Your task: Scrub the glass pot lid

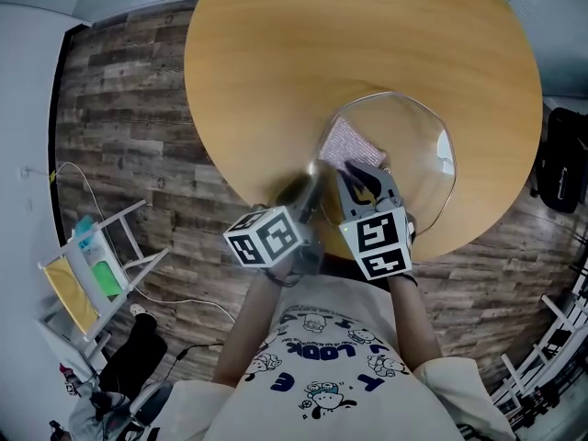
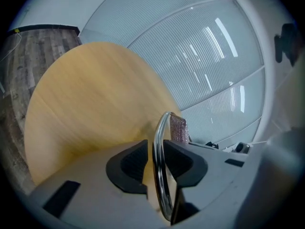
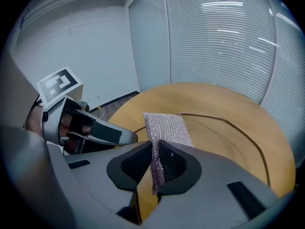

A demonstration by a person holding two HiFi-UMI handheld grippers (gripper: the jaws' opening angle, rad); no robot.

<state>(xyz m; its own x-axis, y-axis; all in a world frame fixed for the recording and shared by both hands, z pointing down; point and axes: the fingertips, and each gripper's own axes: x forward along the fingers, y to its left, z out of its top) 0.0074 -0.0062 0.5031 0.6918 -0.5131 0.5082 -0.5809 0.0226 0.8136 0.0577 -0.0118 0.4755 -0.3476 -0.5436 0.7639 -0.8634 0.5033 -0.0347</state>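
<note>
**A:** Where was the glass pot lid (image 1: 418, 150), and how did it lie?

**B:** It was caught by its near edge in the left gripper (image 2: 153, 157) and spread away ahead of those jaws and off to their right. The round disc faced broadly up, over the table (image 1: 276, 53). I couldn't tell whether it touched the wood.

**A:** How tight was the grip?

**B:** The jaws were nearly closed, pinching the thin, shiny metal rim (image 2: 160, 190), which ran edge-on between the dark pads.

**A:** And the other one?

**B:** The right gripper (image 3: 155, 163) was clamped on a scrub pad (image 3: 164, 127). It was a flat rectangle of pinkish, glittery mesh, standing up out of the jaws and reaching forward over the clear glass.

**A:** What lay beyond?

**B:** The table was round, with a smooth, pale wood top. Behind both grippers was a grey plank floor (image 1: 129, 127).
</note>
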